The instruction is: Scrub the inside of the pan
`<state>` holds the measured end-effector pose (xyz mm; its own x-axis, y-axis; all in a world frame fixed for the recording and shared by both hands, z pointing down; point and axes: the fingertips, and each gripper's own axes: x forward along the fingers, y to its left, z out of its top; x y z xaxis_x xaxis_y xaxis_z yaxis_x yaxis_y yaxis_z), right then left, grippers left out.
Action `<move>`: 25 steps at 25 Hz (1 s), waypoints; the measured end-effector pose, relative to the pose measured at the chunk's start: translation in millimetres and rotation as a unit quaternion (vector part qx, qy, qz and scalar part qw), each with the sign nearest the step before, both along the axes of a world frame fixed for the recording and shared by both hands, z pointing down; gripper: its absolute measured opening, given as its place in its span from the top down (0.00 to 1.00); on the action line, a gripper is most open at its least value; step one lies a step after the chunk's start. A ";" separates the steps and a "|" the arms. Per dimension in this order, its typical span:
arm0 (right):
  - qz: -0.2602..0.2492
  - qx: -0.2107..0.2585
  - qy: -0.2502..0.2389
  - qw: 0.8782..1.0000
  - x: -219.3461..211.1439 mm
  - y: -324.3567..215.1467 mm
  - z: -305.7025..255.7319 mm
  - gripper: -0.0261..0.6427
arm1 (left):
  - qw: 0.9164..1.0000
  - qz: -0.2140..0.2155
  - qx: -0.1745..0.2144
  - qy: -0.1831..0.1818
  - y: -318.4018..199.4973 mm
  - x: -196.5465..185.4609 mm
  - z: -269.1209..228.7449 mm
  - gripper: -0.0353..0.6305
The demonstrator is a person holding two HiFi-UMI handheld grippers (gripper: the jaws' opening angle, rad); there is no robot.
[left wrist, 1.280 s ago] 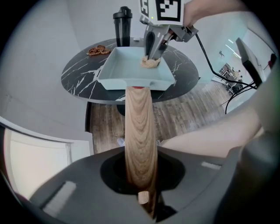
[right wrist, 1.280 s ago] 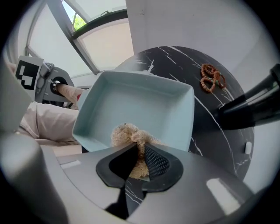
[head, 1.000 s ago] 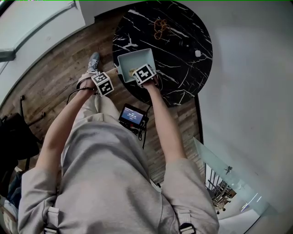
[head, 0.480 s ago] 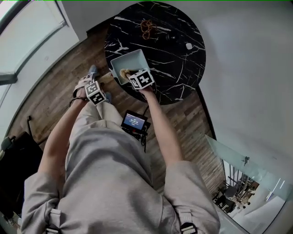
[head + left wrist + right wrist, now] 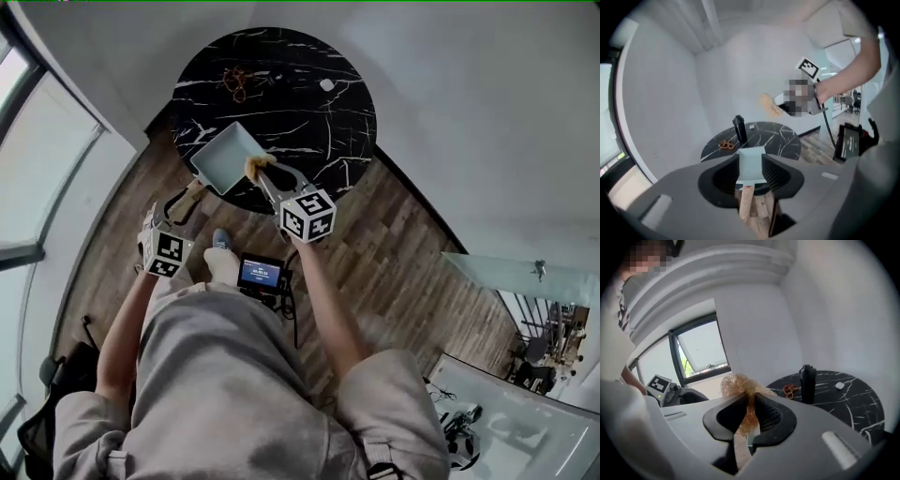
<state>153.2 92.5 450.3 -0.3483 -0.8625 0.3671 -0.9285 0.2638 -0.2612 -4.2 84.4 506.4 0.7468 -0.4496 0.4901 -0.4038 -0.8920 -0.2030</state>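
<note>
The light blue square pan (image 5: 223, 156) rests on the near left edge of the round black marble table (image 5: 309, 112), its wooden handle (image 5: 186, 202) sticking out over the floor. My right gripper (image 5: 265, 176) hovers above the pan's near corner, shut on a golden wire scrubber (image 5: 739, 386). My left gripper (image 5: 169, 231) hangs over the floor short of the handle. Its jaws have just sprung open and come in a little, with nothing pressed between them. In the left gripper view the pan (image 5: 751, 165) and handle (image 5: 746, 206) show far below through the gap.
On the table stand a black upright object (image 5: 806, 380), a brown tangle (image 5: 234, 80) and a small white piece (image 5: 326, 85). A small monitor (image 5: 261, 274) lies on the wooden floor by the person's feet. A window is at left, a glass panel (image 5: 525, 281) at right.
Both grippers have risen away from the pan. The left one let go of the handle and opened. The right one lifted the scrubber out of the pan.
</note>
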 end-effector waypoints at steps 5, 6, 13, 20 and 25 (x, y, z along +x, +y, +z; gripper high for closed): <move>0.055 0.093 0.020 0.994 -27.3 70.4 -85.7 0.86 | 0.994 -0.014 0.024 0.110 13.9 -31.7 -76.3 0.75; 0.067 0.110 0.033 0.991 -38.4 86.0 -99.2 0.86 | 0.992 -0.011 0.036 0.123 19.5 -40.7 -88.8 0.75; 0.178 0.188 0.136 0.956 -152.8 214.7 -153.0 0.86 | 0.976 0.016 0.067 0.208 107.5 -136.8 -165.1 0.80; 0.179 0.167 0.229 0.942 -300.0 274.4 -139.9 0.87 | 0.974 0.009 0.065 0.218 178.4 -225.7 -179.5 0.89; 0.194 0.172 0.213 0.942 -336.0 304.8 -142.2 0.87 | 0.973 0.034 0.066 0.217 207.8 -245.1 -174.1 0.89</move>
